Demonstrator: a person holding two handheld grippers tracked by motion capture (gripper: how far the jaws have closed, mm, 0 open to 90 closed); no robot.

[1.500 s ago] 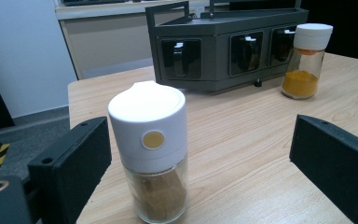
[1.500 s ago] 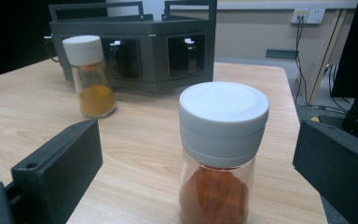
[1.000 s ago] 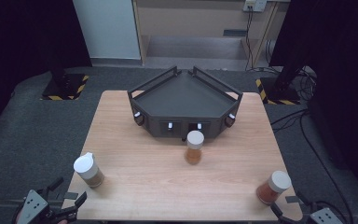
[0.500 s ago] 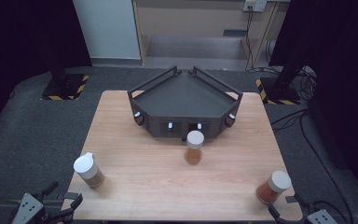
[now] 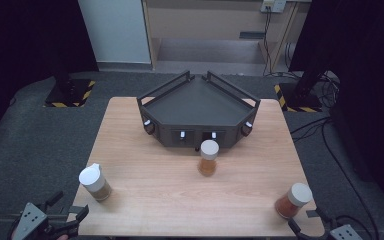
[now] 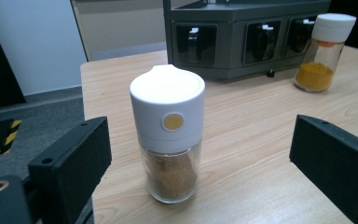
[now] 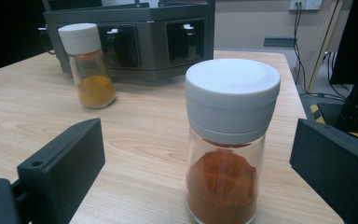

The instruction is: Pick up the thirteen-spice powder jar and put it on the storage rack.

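Left gripper [image 5: 69, 210] now nearer jar [image 5: 95, 182]

Rack [image 5: 200, 107] at table [image 5: 145, 200] rear; one jar [image 5: 208, 157] before it; jars [image 5: 95, 182] [image 5: 292, 200] at front corners.

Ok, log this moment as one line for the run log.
left gripper: open, facing brown spice jar | right gripper: open, facing red spice jar | yellow spice jar: by rack, untouched

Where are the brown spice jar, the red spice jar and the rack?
brown spice jar [image 6: 168, 109], left gripper view, on its white cap.
red spice jar [image 7: 223, 186], right gripper view, on the glass over the powder.
rack [image 5: 195, 107], high view, on its top tray.
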